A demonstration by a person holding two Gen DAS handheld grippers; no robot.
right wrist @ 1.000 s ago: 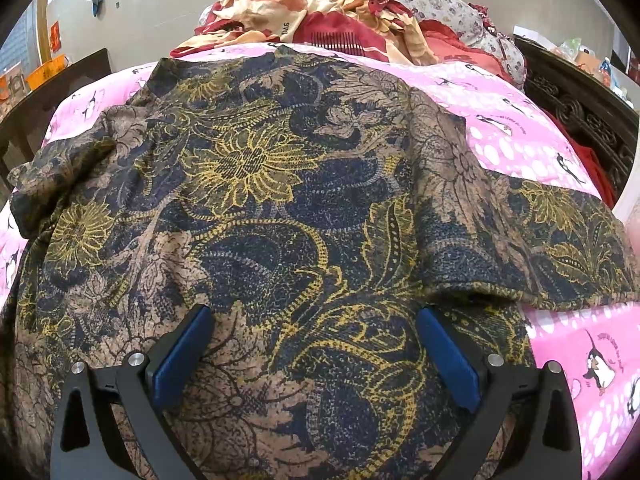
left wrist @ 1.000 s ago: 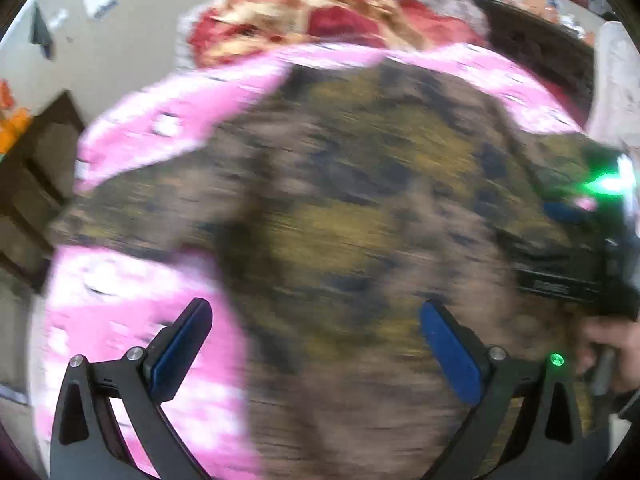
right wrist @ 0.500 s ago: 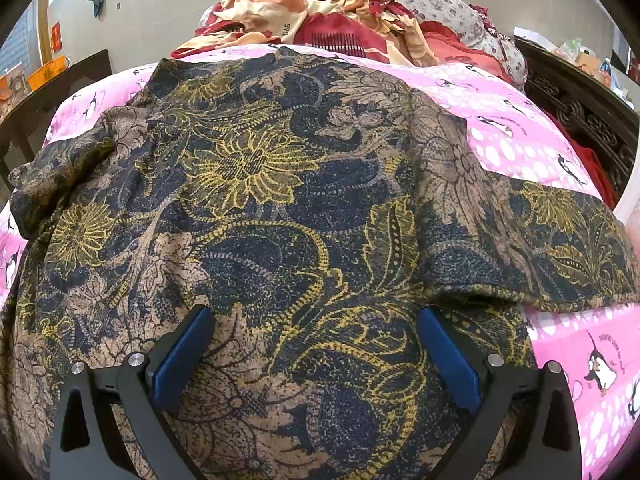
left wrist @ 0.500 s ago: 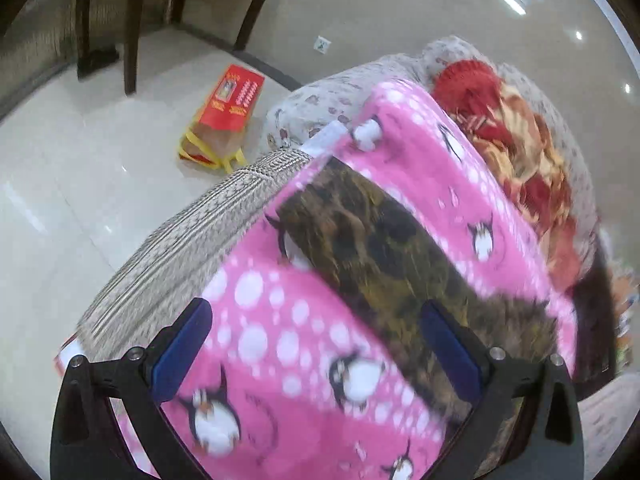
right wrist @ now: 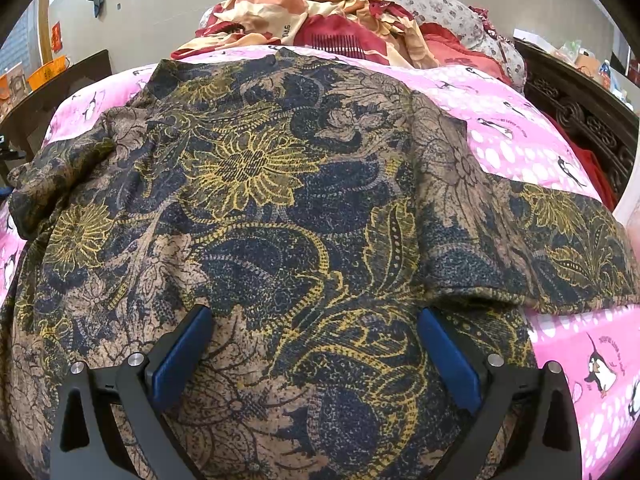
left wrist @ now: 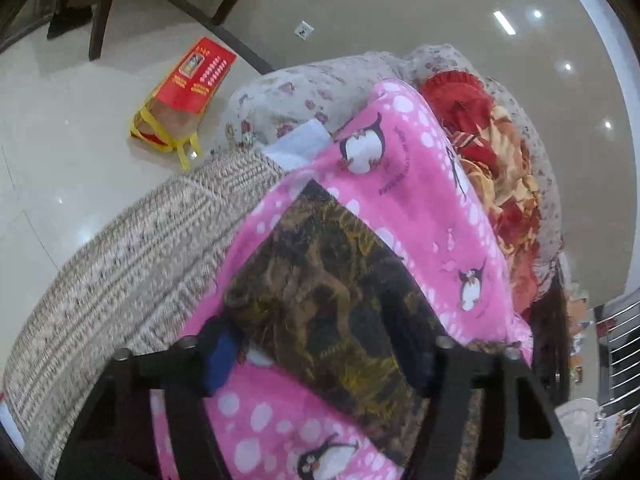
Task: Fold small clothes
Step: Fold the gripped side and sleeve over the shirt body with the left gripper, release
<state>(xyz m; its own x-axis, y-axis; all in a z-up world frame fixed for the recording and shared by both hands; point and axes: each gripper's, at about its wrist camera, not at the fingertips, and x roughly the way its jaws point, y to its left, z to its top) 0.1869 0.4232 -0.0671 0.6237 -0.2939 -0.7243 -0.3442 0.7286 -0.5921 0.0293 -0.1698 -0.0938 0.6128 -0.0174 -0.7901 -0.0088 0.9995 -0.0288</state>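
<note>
The left tongs (left wrist: 320,354) straddle the sleeve of the batik shirt (right wrist: 256,208), narrower than half a second ago though not visibly pinching it, probably readying a fold inward. The shirt lies spread on the pink penguin blanket (right wrist: 520,148) covering the bed, where the right tongs (right wrist: 316,346) hover wide open and empty, unmoved.
</note>
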